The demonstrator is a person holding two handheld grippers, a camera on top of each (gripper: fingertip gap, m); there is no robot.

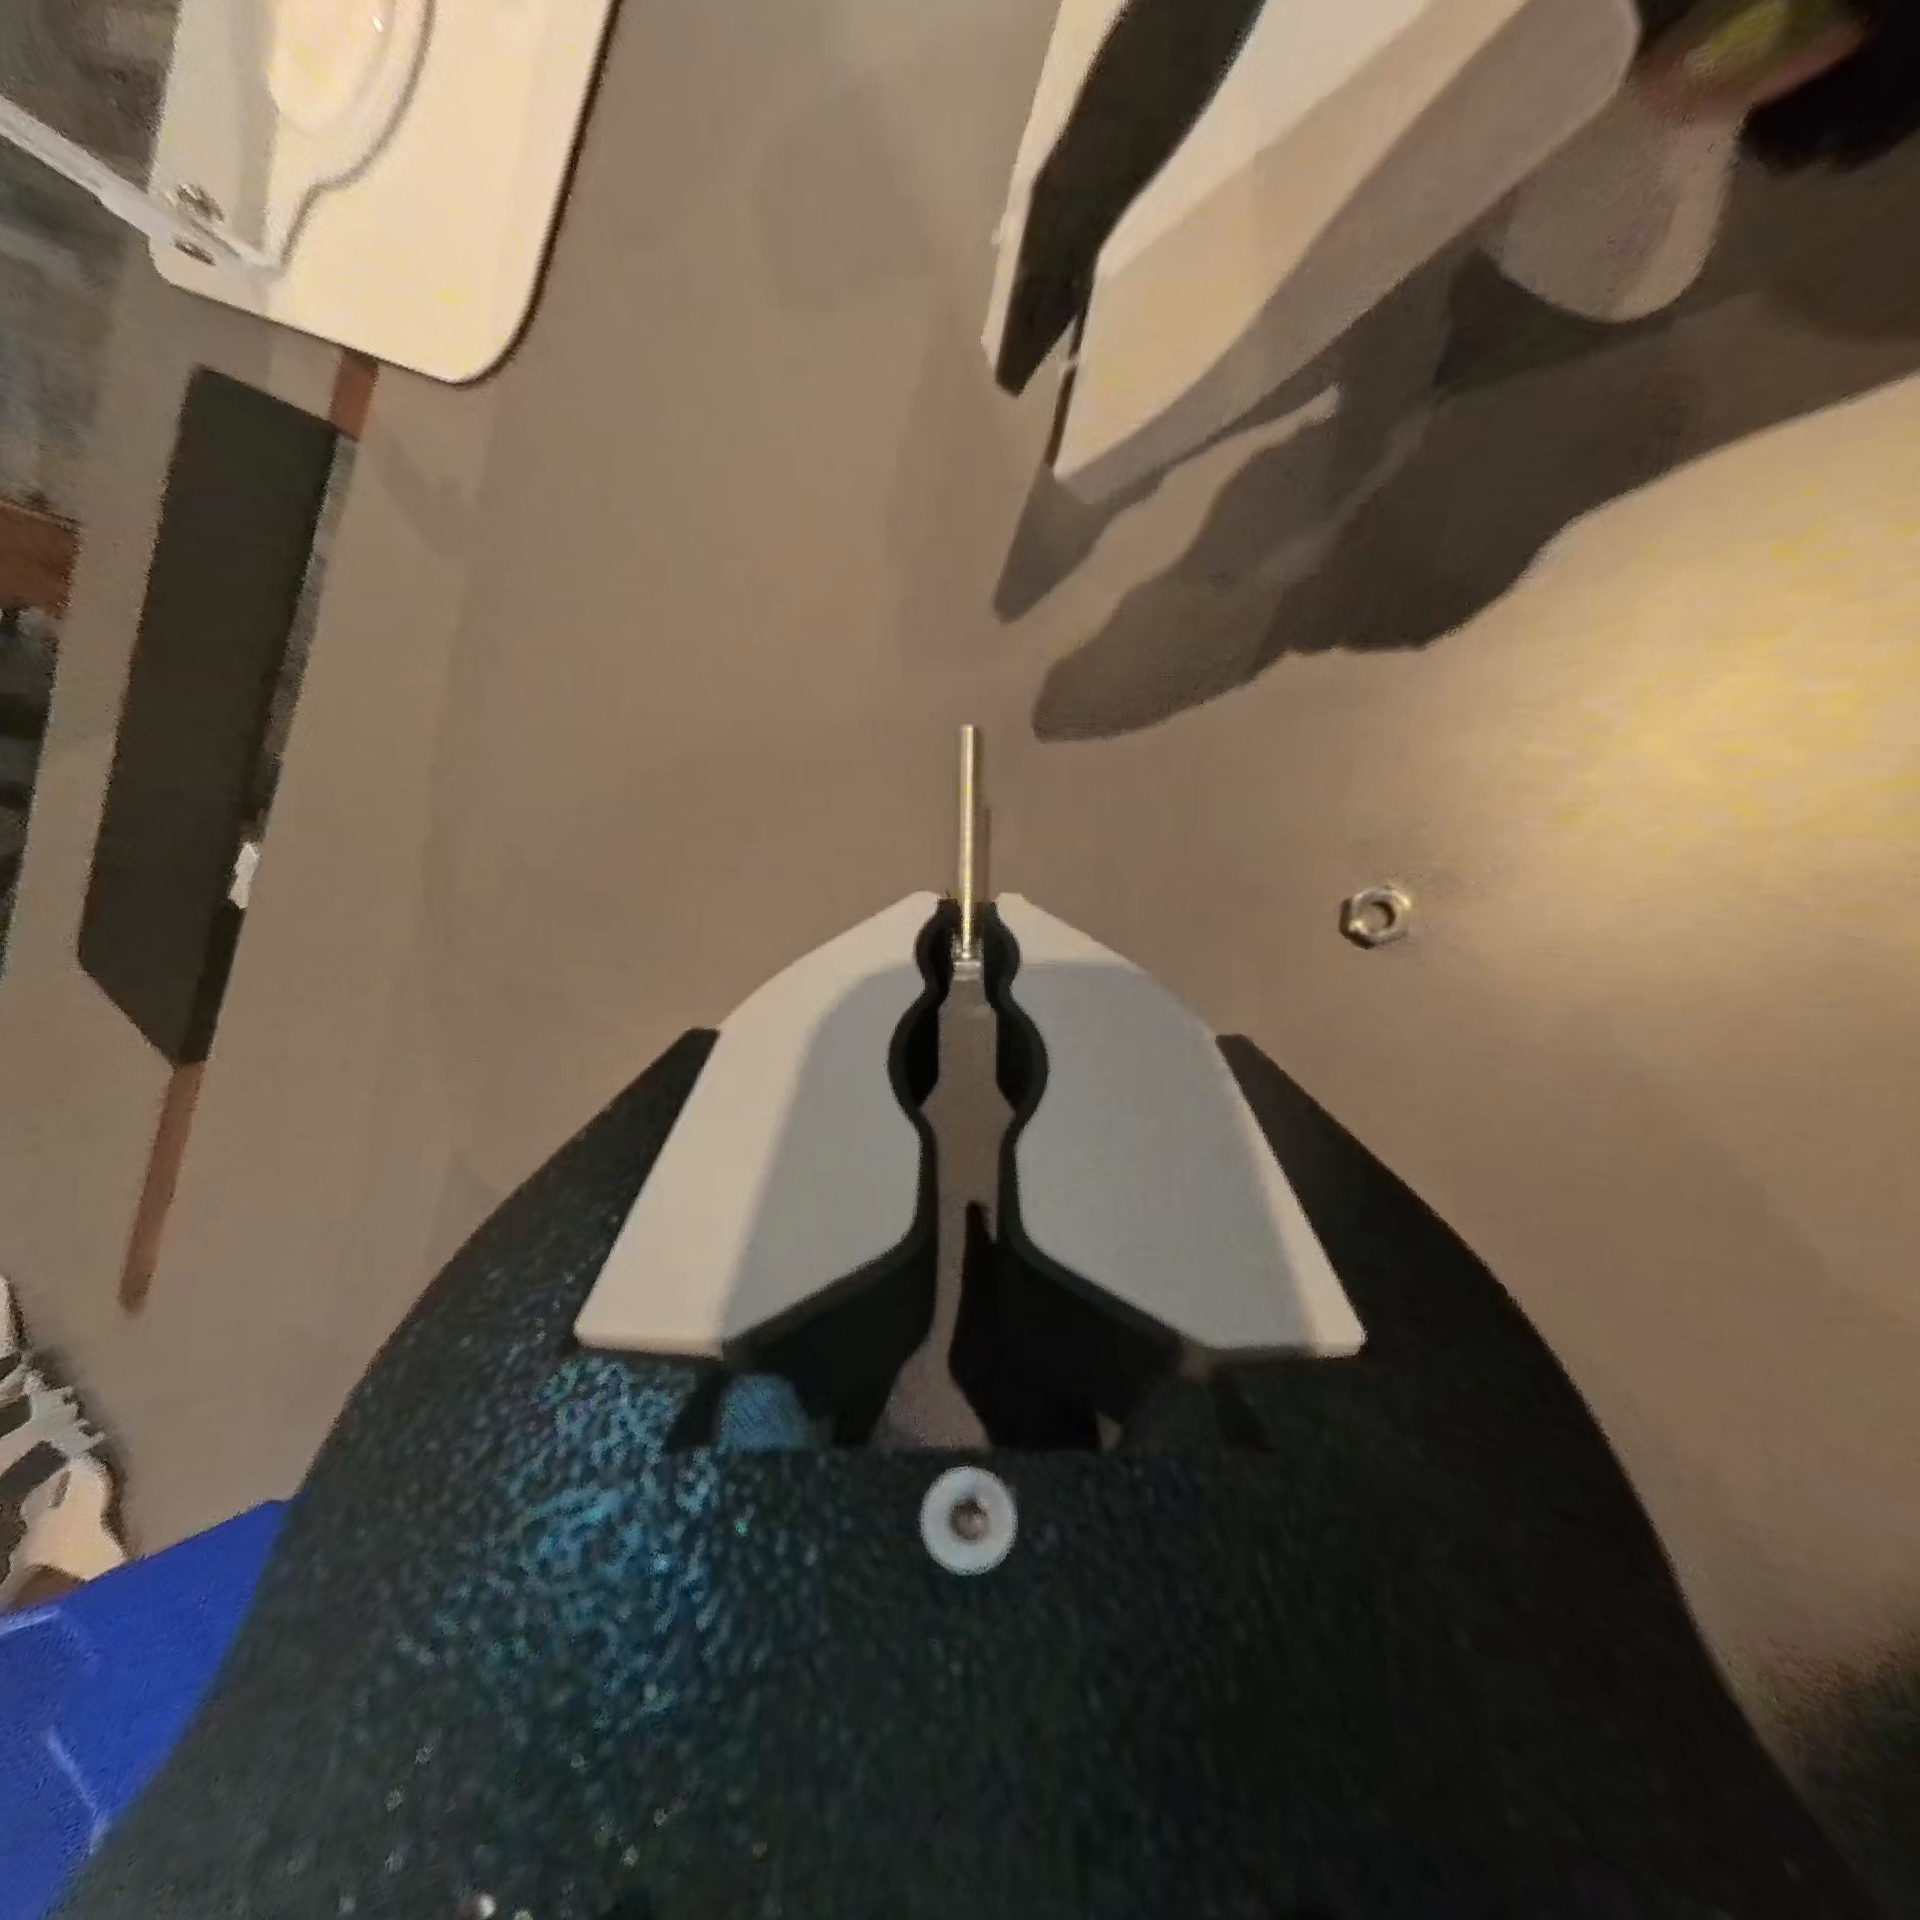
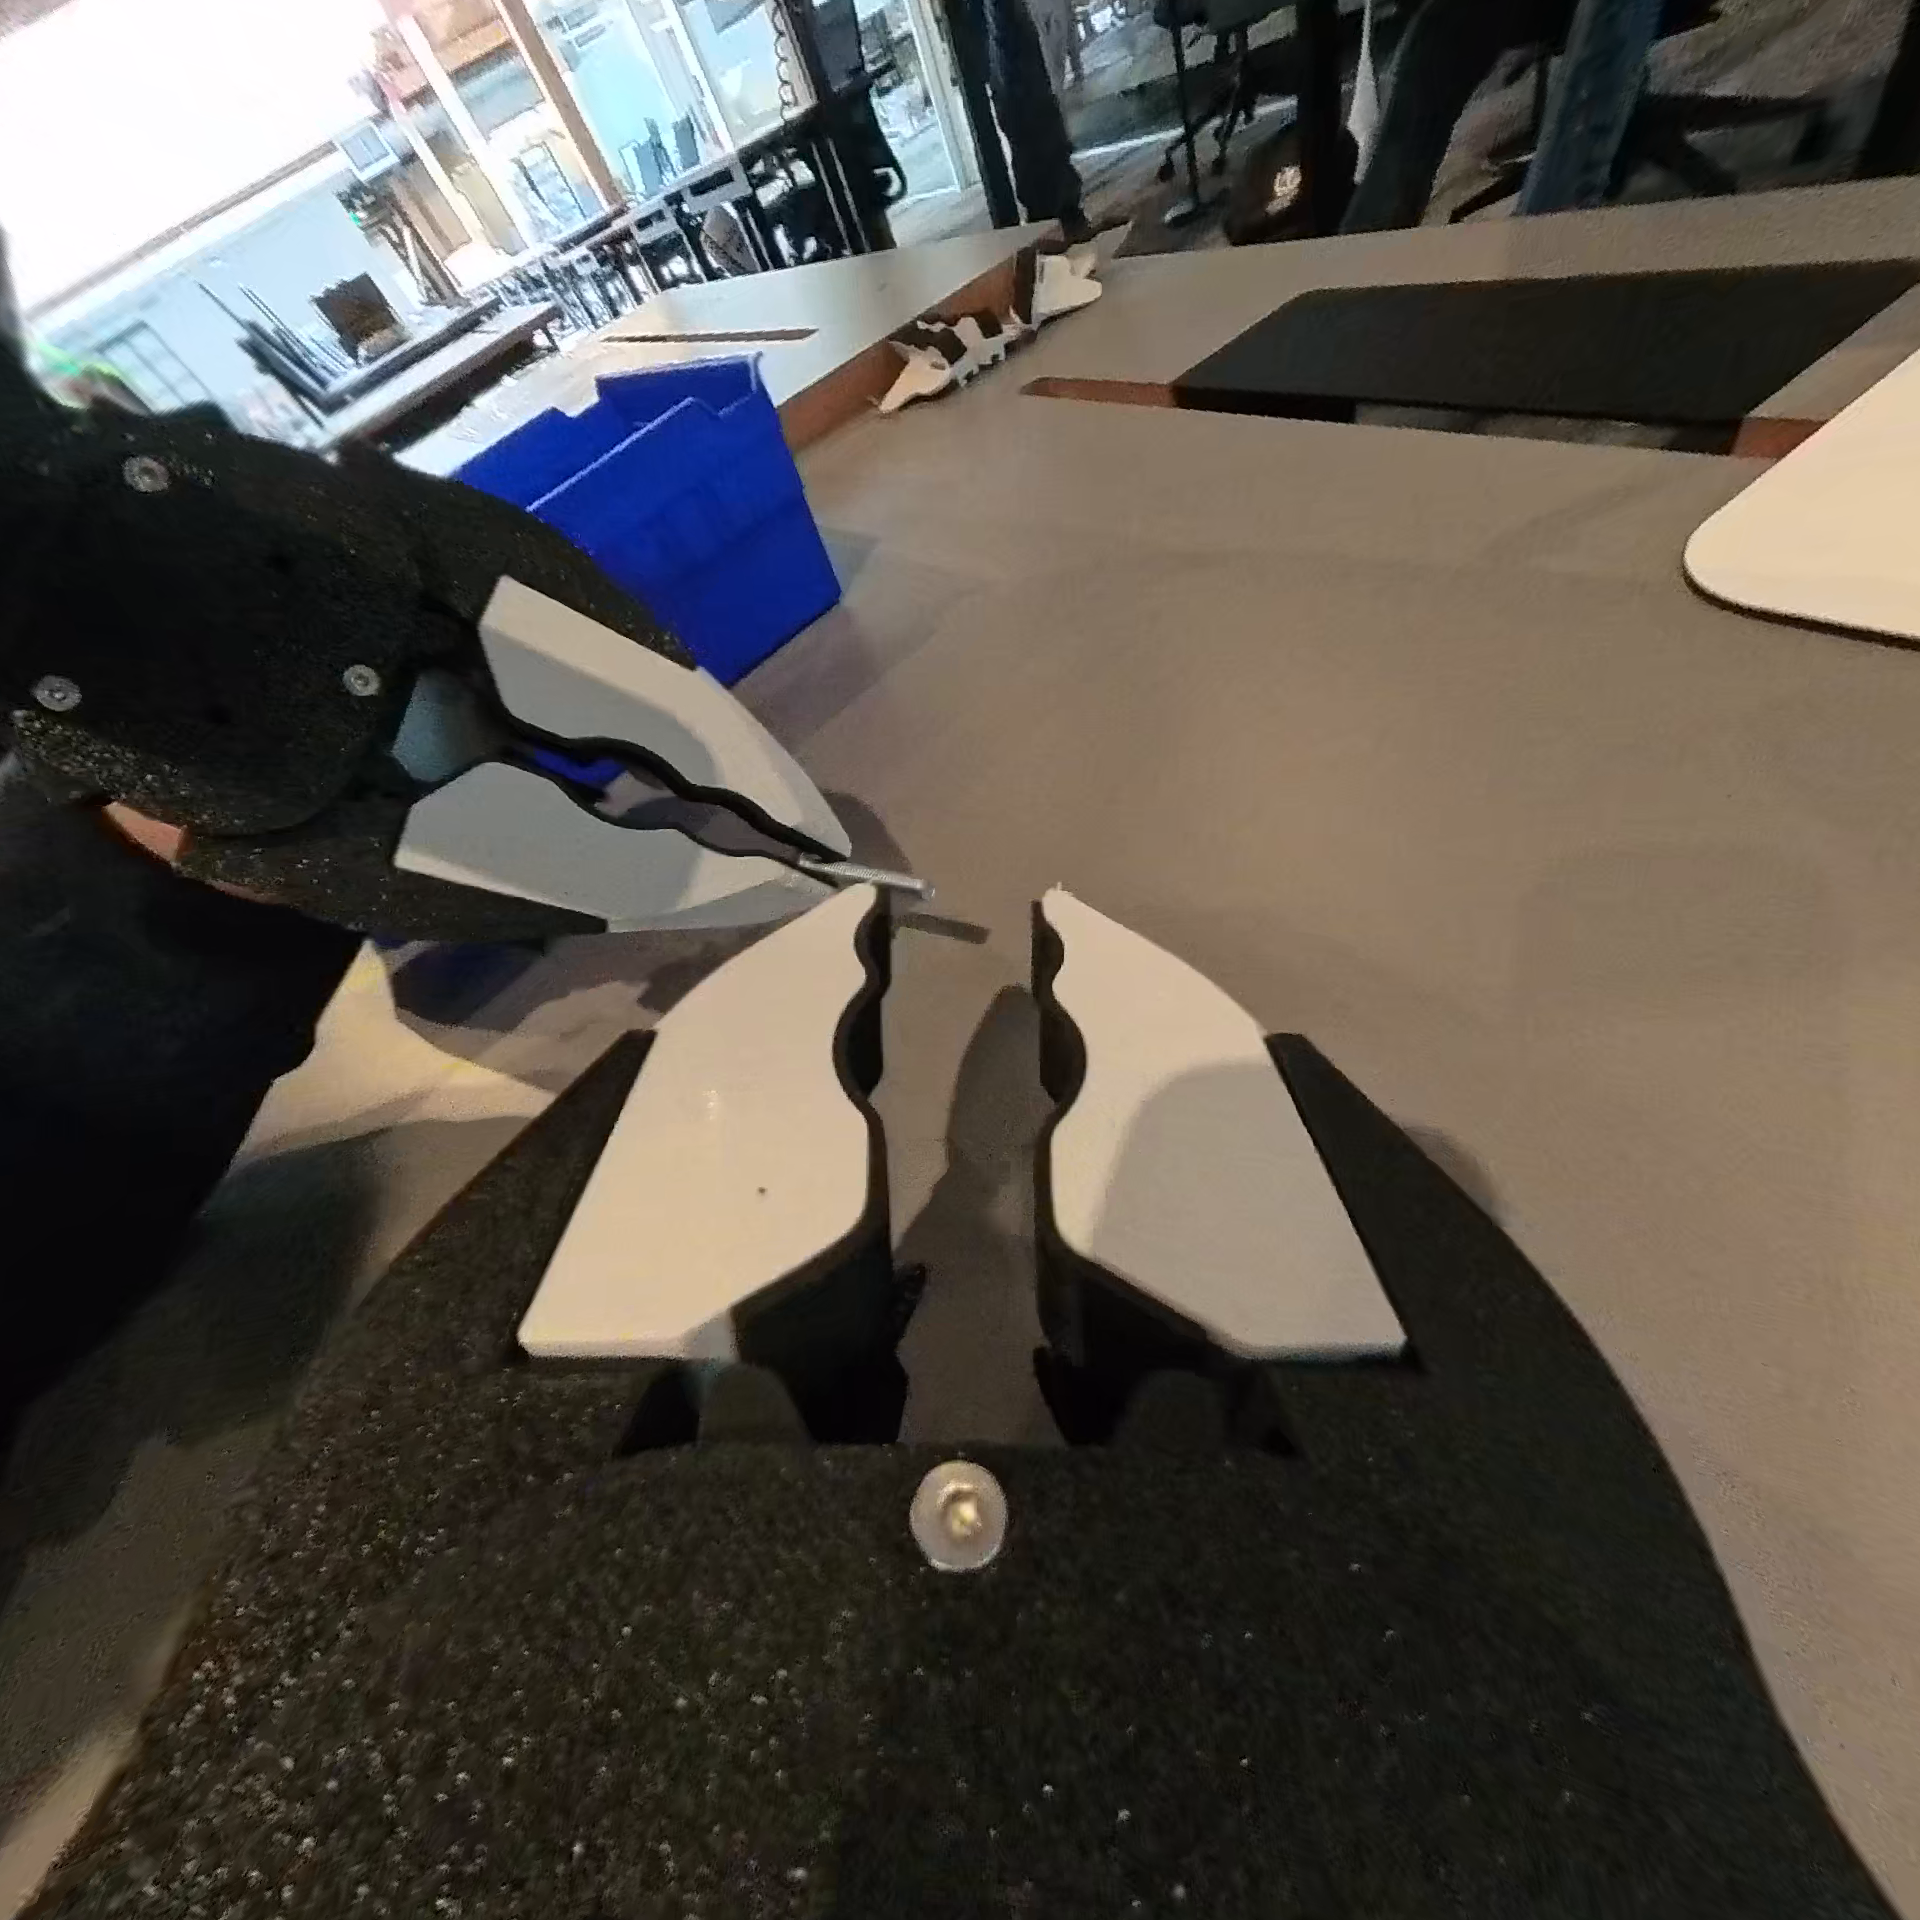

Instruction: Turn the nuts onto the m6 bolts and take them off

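Here the left gripper (image 1: pixel 967 914) is closed tight on the head end of a thin silver bolt (image 1: pixel 968 831); the threaded shaft sticks out past the white fingertips toward the middle of the left wrist view. In the right wrist view the same gripper (image 2: pixel 831 868) comes in from the left side, and the bolt (image 2: pixel 878 881) points to the right, just above the grey table (image 2: pixel 1351 831).

The right gripper (image 2: pixel 961 914) stands open with a narrow gap and nothing between its jaws; its tips are just beside the free end of the bolt. In the left wrist view it (image 1: pixel 1039 343) shows blurred at the upper right.

A single hex nut (image 1: pixel 1374 915) lies flat on the table (image 1: pixel 675 675), to the right of the bolt and apart from it.

Farther out, a blue bin (image 2: pixel 675 509) stands at the upper left behind the left gripper, a black panel (image 2: pixel 1507 353) lies at the upper right, and a white board (image 2: pixel 1829 540) reaches in from the right edge.
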